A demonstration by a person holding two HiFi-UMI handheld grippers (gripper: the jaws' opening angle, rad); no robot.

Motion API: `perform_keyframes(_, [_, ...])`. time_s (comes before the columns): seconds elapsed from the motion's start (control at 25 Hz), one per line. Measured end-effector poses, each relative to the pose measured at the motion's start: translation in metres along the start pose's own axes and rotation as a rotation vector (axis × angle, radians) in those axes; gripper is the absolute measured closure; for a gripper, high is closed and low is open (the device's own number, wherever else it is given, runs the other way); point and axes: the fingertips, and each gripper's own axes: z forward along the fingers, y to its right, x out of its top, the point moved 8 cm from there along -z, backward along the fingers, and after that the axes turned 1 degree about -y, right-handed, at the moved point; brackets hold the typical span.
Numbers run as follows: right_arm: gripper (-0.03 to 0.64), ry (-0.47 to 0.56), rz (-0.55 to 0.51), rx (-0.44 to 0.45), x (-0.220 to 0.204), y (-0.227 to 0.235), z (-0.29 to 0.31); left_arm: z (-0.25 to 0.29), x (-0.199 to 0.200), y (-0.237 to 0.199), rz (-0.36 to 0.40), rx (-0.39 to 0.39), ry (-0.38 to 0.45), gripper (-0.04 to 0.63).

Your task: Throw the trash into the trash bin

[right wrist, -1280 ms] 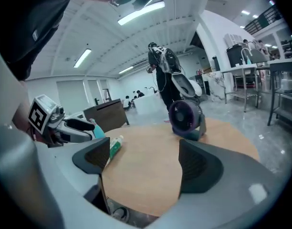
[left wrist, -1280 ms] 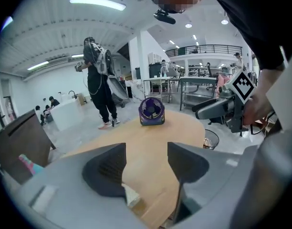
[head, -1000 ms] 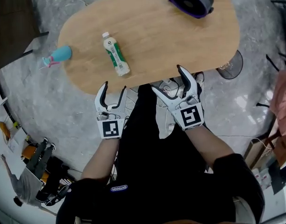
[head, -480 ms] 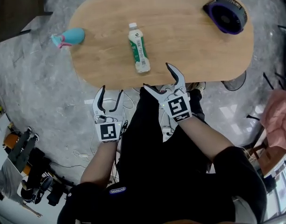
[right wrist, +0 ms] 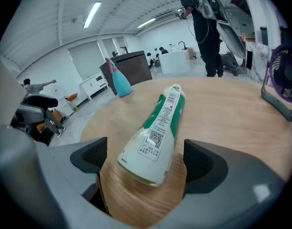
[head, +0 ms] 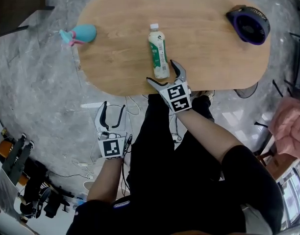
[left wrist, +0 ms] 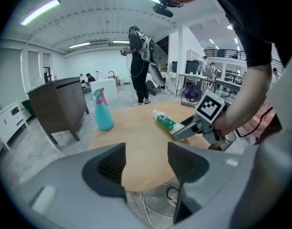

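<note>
Compared with a second earlier, the right gripper point(head: 160, 70) has come forward from the table's near edge onto the top. Its jaws have just been opening and now stand wide on either side of the base of the bottle point(head: 158, 50), with a gap between each pad and the plastic, so nothing is gripped. The left gripper point(head: 113, 105) has drawn back from the edge and hangs over the floor point(head: 47, 97), jaws apart and empty. The bottle, the trash in question, lies on its side near the middle of the table point(head: 209, 53), base toward the person. It is a smooth white plastic cylinder with a green printed label and a white screw cap. The tabletop is a rounded oval of pale, fine-grained wood. A teal spray bottle point(head: 81, 33) with a pink trigger stands at its left edge, and a round purple fan point(head: 249, 24) with a dark grille at its right end. The floor is grey and marbled.
</note>
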Motion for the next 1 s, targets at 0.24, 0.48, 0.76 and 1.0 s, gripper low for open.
perform_keyframes(0.24, [0.229, -0.031, -0.017, -0.037, -0.002, 0.011, 0.003, -0.002, 0.001, -0.004, -0.009, 0.003, -0.001, 0.324])
perform_keyframes(0.48, [0.265, 0.014, -0.018, 0.0, -0.015, 0.049, -0.037, 0.016, 0.02, 0.043, 0.025, -0.037, 0.01, 0.324])
perform_keyframes(0.76, [0.27, 0.112, -0.002, 0.006, -0.011, 0.065, -0.075, 0.028, 0.038, 0.066, 0.079, -0.084, 0.012, 0.324])
perform_keyframes(1.0, [0.273, 0.201, 0.064, 0.064, -0.006, 0.07, -0.1, 0.042, 0.056, 0.079, 0.125, -0.131, 0.016, 0.324])
